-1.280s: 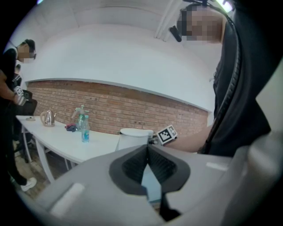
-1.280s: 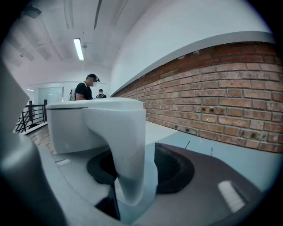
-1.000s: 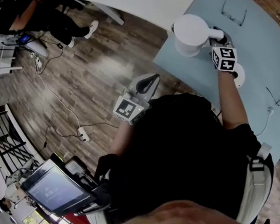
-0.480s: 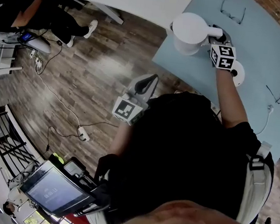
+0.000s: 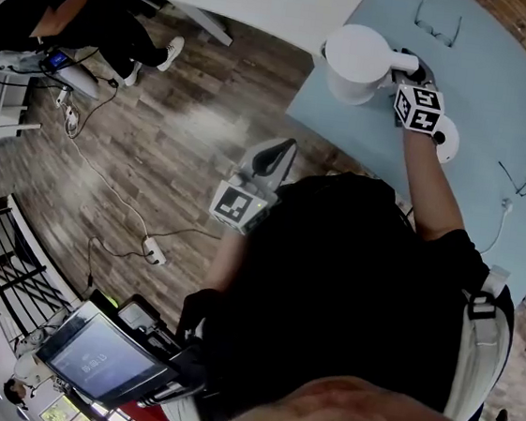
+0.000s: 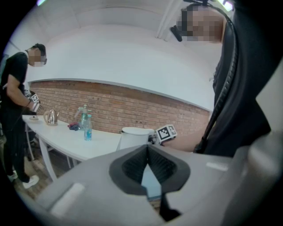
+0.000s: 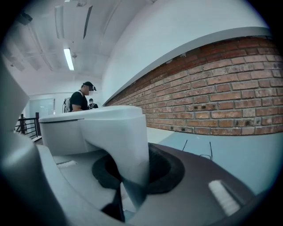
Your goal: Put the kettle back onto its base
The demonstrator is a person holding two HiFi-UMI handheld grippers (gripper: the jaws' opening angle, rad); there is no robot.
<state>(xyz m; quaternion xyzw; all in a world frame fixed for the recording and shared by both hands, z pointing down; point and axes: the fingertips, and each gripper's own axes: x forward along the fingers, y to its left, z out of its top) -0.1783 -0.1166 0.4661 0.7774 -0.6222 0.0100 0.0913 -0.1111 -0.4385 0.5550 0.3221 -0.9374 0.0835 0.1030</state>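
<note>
Jaws of the right hand-held gripper (image 5: 406, 77) are just now easing apart while pinching the handle of the white plastic kettle (image 5: 355, 62), which is waiting over the pale blue tabletop (image 5: 491, 70), just left of its round white base (image 5: 448, 141); probably regripping. Counting: one kettle, one base, two grippers, with the left hand-held gripper (image 5: 277, 154) idling closed and empty.

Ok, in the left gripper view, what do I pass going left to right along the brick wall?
person in black clothing → small shiny metal pot → clear blue plastic bottle → white plastic kettle
</note>
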